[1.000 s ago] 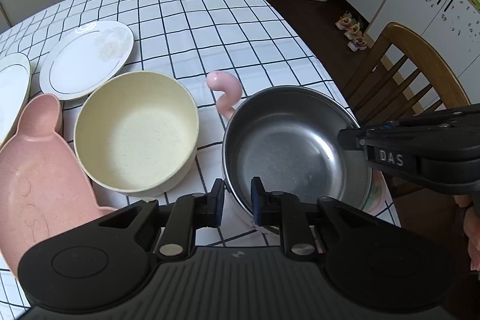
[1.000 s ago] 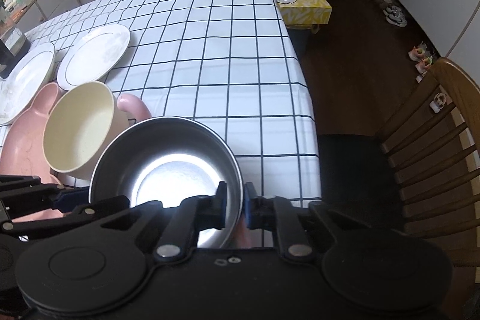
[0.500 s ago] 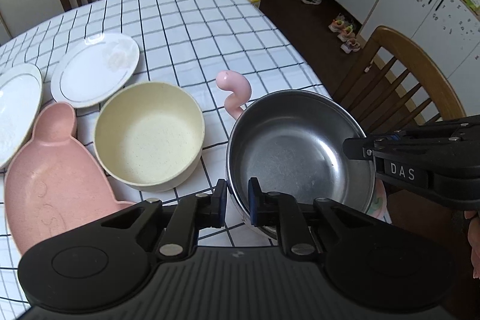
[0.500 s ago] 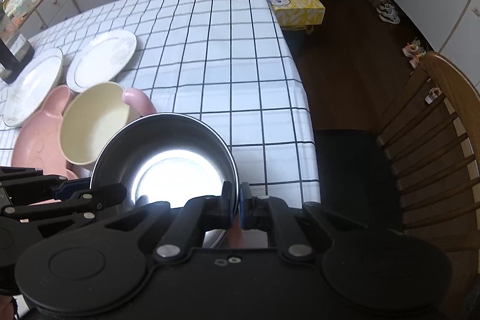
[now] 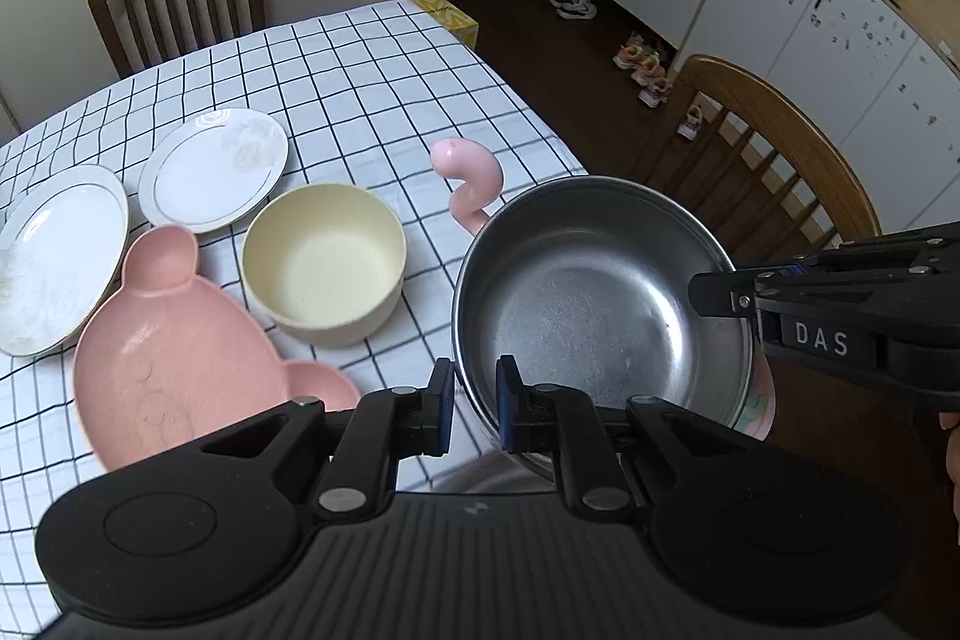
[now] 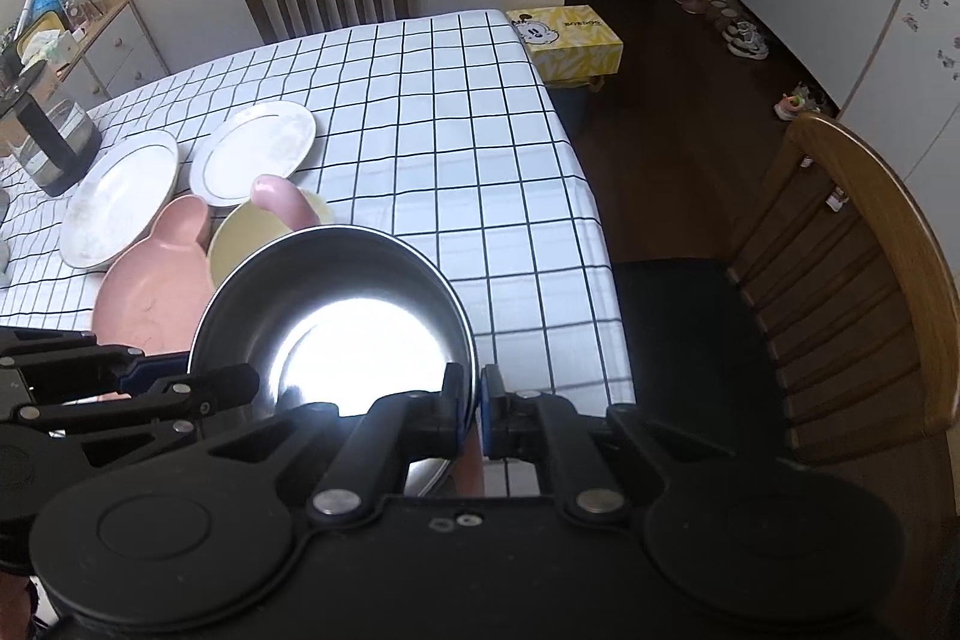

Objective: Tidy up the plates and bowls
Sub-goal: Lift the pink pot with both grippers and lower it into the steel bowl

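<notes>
I have the steel bowl (image 5: 600, 304) pinched by its rim from two sides. My left tool (image 5: 471, 409) is narrowed down onto the near edge of the rim, and my right tool (image 6: 474, 409) is clamped on the rim's opposite side, its pads almost together with only the thin wall between them. I judge the bowl is clear of the surface (image 5: 372, 100), carried between both hands, though neither view shows its underside.

What the next move turns on, as I see it: the cream bowl (image 5: 324, 262) lies just to the left of the steel bowl in the left wrist view, well inside reach of my left hand, which is the nearer one. Both bowls are round, so no long axis matters; it is only a question of centring one rim over the other. The steel bowl looks the wider of the two, so I would guess the cream one nests into it rather than the reverse.

Beyond the cream bowl sits a pink bear-shaped dish (image 5: 174, 340), touching or nearly touching it, then two white plates (image 5: 216, 172) further from the steel bowl. A pink curved piece (image 5: 474, 184) pokes up behind the steel bowl's far rim.

The left view shows the steel bowl's scratched floor plainly; in the right view it is washed out by glare, but that view adds a glass jug (image 6: 51, 136) past the plates.
</notes>
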`<state>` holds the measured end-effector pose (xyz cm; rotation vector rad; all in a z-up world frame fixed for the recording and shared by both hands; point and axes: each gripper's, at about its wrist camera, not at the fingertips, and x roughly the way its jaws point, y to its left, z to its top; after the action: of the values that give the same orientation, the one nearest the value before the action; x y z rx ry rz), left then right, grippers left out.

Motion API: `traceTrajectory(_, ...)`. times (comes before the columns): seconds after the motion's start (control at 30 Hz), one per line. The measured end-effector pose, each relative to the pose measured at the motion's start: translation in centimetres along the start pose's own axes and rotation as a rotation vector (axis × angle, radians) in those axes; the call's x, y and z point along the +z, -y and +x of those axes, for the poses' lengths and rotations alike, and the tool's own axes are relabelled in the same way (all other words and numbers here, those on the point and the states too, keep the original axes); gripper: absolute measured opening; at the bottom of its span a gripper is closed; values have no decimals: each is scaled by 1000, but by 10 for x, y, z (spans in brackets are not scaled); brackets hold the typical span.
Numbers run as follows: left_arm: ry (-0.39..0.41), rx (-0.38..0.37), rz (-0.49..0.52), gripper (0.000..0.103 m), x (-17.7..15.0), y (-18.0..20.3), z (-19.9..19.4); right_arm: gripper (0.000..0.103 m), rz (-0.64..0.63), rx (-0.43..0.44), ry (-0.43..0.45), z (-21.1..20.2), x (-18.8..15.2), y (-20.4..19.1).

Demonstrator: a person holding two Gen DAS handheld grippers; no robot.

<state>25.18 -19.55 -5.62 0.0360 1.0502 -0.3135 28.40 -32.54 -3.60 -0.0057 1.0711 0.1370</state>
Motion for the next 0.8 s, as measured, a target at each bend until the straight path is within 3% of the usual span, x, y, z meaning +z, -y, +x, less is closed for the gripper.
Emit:
traceTrajectory(0.33,-36,-18,37,13,-43,-2,-25,7,15,-16,4,-30,-42,-24)
traceTrajectory(0.8,-115,-39,76,13,-92,-3,-24,6,77,-20,-53,-29,-106,-38)
